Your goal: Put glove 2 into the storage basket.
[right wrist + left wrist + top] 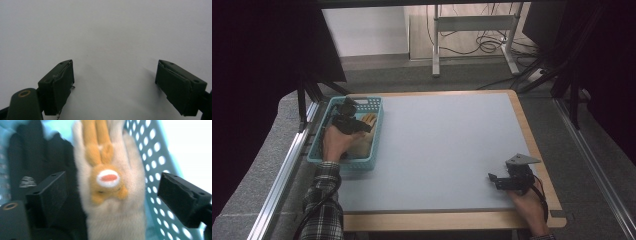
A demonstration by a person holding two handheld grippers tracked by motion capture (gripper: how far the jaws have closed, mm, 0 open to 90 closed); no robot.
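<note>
While hovering over the teal basket (pixel 323 148) at nine o'clock on the counter (pixel 437 150), left gripper (pixel 346 121) with jaws spread apart, nothing pinched. Between those jaws in the left gripper view, not pressed by either pad: a beige furry glove (pixel 115 215), fingers pointing to twelve o'clock, a small orange plush animal (pixel 106 177) sewn on its back, white muzzle with a red mark. At nine o'clock of the beige glove, touching it: a black glove (pixel 37 157), lying flat in the same basket. At three o'clock of the beige glove: the basket's perforated wall (pixel 155 165), then pale counter beyond. Seen from the high view, glove (pixel 364 135) toward the basket's right half, partly under the left hand (pixel 337 142); plaid sleeve (pixel 324 200) coming up from six o'clock.

Across bare grey counter, well apart, at four o'clock: right gripper (pixel 493 179), grey three-cornered plate on top, jaws pointing toward nine o'clock. Jaws wide apart in the right gripper view (pixel 115 82), holding nothing, plain counter surface (pixel 105 32) beneath.
</note>
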